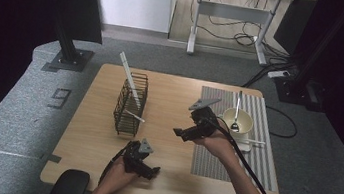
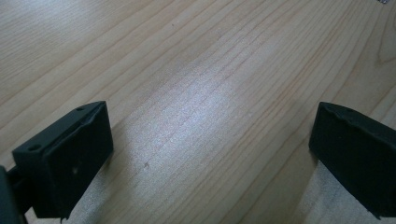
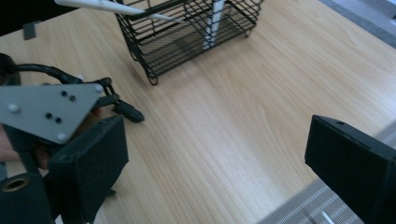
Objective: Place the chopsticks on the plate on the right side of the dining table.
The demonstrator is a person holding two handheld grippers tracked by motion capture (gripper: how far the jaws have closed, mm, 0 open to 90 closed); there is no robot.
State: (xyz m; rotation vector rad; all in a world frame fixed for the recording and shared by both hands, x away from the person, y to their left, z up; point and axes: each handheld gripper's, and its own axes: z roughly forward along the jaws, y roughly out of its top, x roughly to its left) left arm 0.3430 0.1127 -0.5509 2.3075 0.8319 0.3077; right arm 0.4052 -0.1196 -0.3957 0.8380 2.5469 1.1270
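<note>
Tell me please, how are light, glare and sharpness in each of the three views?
High view: the wooden table is evenly lit, its surroundings nearly black. Left gripper view: a pale glare patch on the wood, grain sharp, the near jaws soft. Right gripper view: the wire basket is fairly sharp, the close jaws and the grey plate blurred.

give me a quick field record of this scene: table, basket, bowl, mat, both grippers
table: light wood
wire basket: black, left of centre, holding white utensils, one long one sticking up and out
striped mat: grey, on the table's right side
bowl: cream, on the mat, a spoon in it
white utensil: lying on the mat beside the bowl
left gripper: near the table's front edge, jaws open, nothing between them
right gripper: above the table between basket and bowl, jaws open, empty
</note>
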